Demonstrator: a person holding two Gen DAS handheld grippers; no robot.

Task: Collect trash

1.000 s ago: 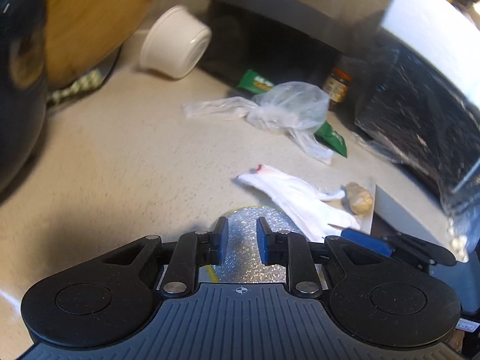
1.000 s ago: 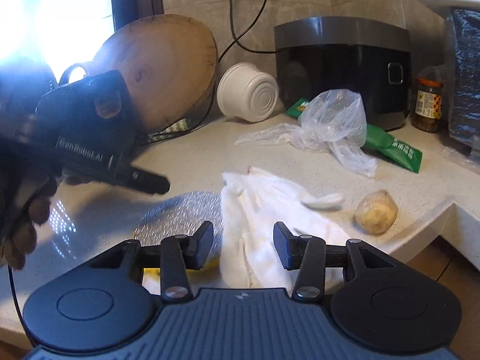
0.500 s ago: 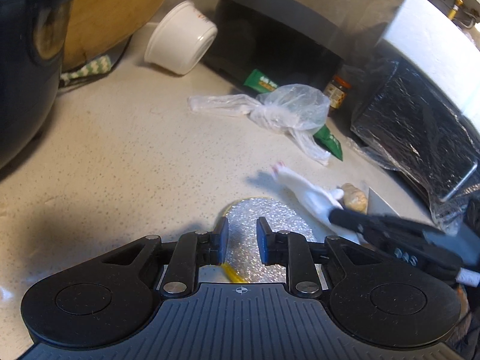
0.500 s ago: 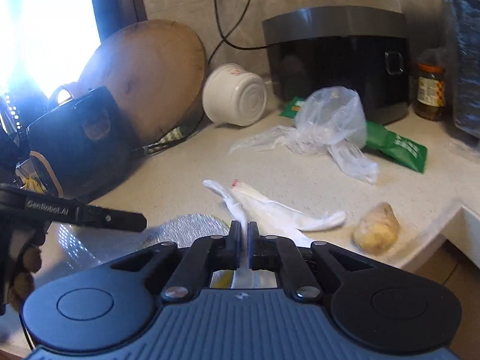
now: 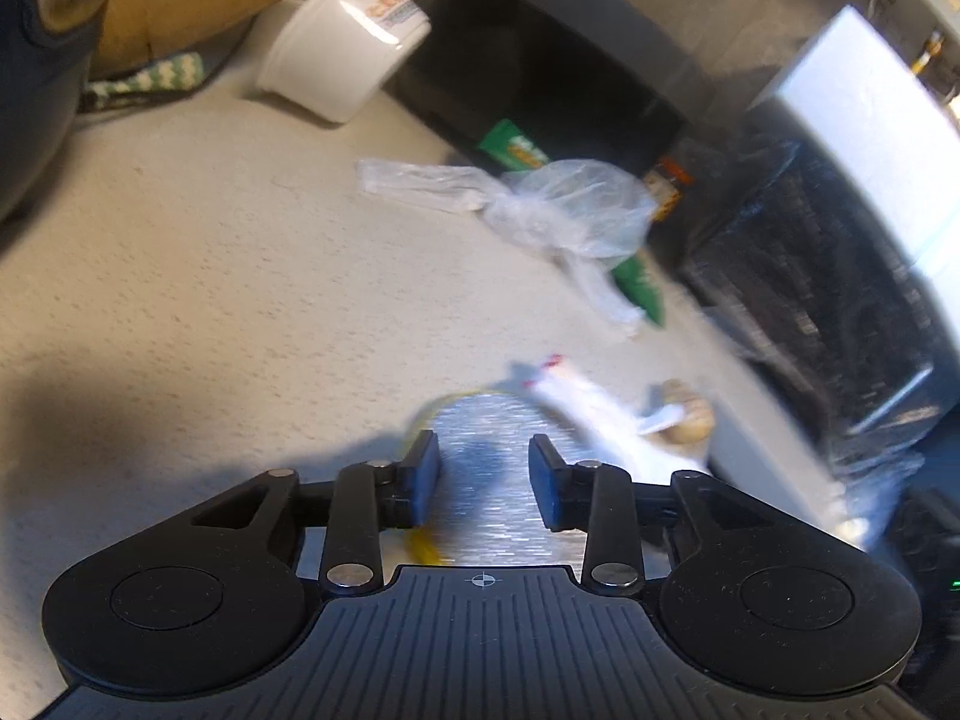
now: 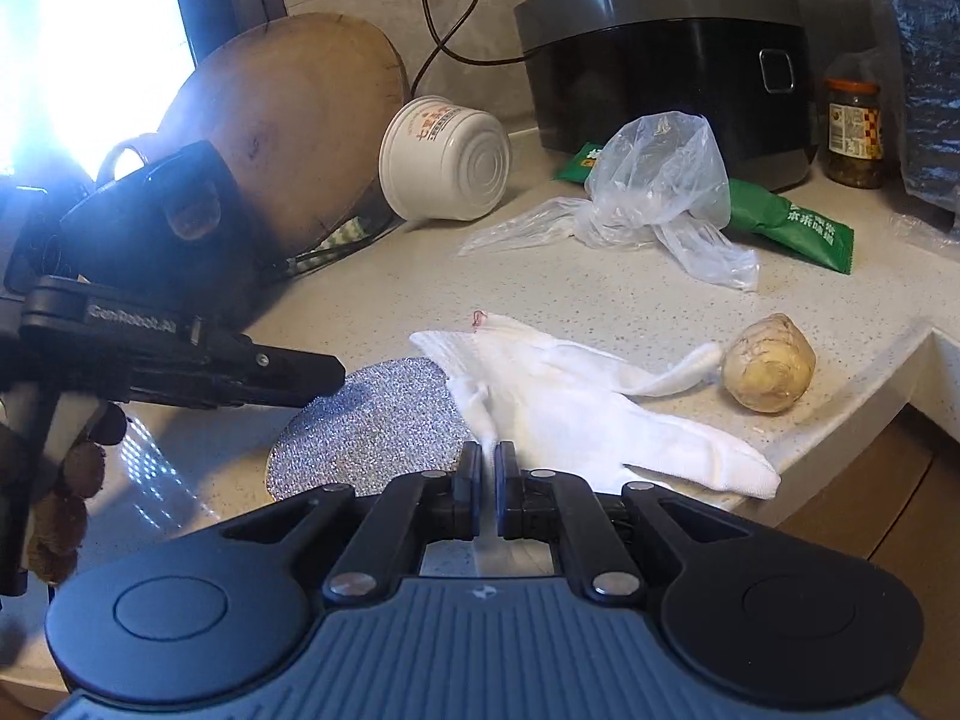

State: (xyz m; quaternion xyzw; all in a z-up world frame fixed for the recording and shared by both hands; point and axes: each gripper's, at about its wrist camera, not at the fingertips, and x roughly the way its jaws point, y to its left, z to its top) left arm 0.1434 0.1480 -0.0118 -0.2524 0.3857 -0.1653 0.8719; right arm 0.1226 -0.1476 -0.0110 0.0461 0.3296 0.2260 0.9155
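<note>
Right gripper (image 6: 487, 465) pinches a soft, crumpled white cloth glove (image 6: 576, 402).

Right wrist view: sharp, well lit. Hard daylight from the window (image 6: 90, 30) top-left, blown out to pure white, flare bleeding over the dark kettle (image 6: 162, 222) edge. Specular streaks on the tabletop (image 6: 600, 300) bottom-left. Soft shadows fall right of the objects. Sparkle on the silver pad (image 6: 372, 426).

Left wrist view: dimmer, flatter, heavy motion blur. White glove (image 5: 600, 414), clear plastic bag (image 5: 564, 210) and the black wrapped box (image 5: 840, 300) all smeared; only the left tool (image 5: 483, 474) body stays crisp. Dark shadow patch on the tabletop at left, another between the tool's fingers.

Both: strong fisheye bending, edges stretched and curved, corners darker.
</note>
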